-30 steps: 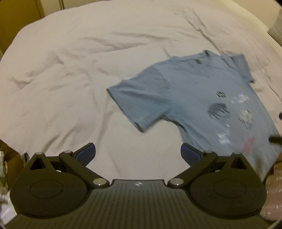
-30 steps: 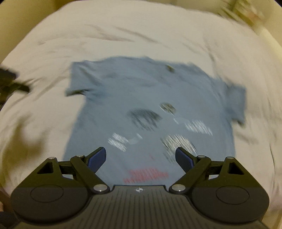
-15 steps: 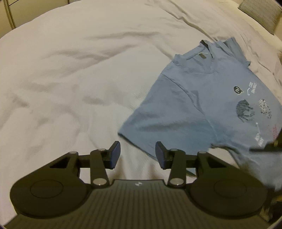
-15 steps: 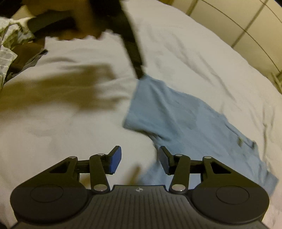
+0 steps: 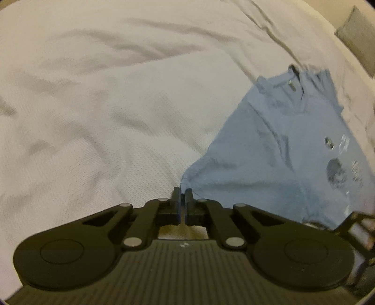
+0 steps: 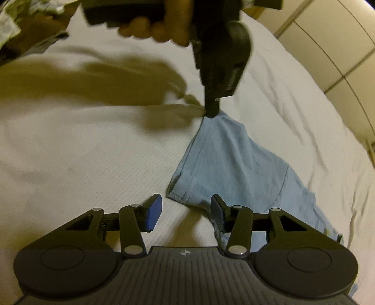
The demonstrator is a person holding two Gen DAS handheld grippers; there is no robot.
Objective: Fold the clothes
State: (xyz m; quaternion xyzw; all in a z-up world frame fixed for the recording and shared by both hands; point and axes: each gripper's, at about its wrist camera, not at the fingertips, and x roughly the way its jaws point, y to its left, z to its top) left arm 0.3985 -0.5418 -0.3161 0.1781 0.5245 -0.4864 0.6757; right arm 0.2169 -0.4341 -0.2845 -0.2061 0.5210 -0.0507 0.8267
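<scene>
The light-blue T-shirt [image 5: 288, 150] lies on the white bedsheet [image 5: 98, 122] of a bed, and everything else is best placed against it; in the left wrist view its collar points up and away, and its printed chest runs out of view at the right edge, so the graphics are blurred and unreadable. The left gripper [image 5: 182, 197] sits at the shirt's near sleeve corner, its jaws drawn together on the sleeve hem, only a sliver of blue cloth showing between them; how much fabric is caught cannot be made out. In the right wrist view the same gripper [image 6: 212, 112] comes down from above onto the far tip of that sleeve, the cloth there pulled to a small peak; a hand [image 6: 154, 28] grips its handle, smeared and cut off by the top of the frame, and throws a dark shadow on the sheet to the left of the shirt. The right gripper [image 6: 185, 213] hovers at the near corner of the sleeve hem, jaws apart; the right finger overlaps the blue cloth, the left one stands over bare sheet, and whether either touches is unclear. Beyond the shirt's collar a grey pillow [image 5: 356, 30] is half cropped; far left of the shirt, crumpled clothes [image 6: 21, 21] are blurred.
</scene>
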